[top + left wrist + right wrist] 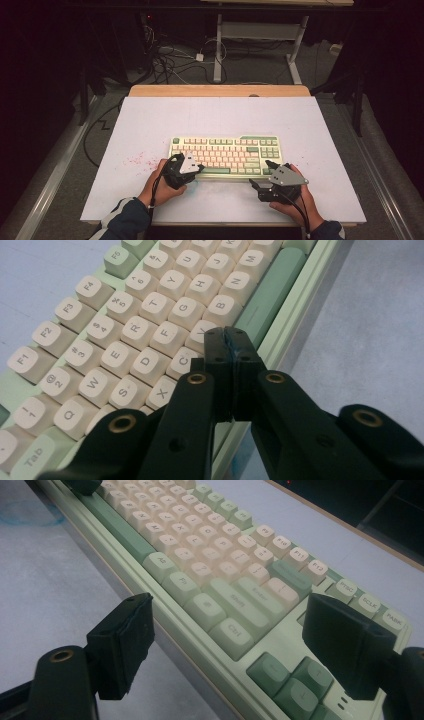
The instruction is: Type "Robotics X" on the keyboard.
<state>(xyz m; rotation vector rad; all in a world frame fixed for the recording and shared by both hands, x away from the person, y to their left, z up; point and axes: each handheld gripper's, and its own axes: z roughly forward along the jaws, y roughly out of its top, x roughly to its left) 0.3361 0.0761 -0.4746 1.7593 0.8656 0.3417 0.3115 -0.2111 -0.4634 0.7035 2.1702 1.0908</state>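
Left gripper [231,337], jaws pressed together, tips over the V key [202,330] of the keyboard [226,156]; right gripper [225,630], jaws apart, sits at its five o'clock corner, Ctrl key [235,632] between them.

Small red stains [136,161] mark the white table cover [150,125] near its left edge. On the floor behind the table's far edge lie tangled cables [170,62].

V key [201,330] half hidden, keyboard [280,325] edge-cropped
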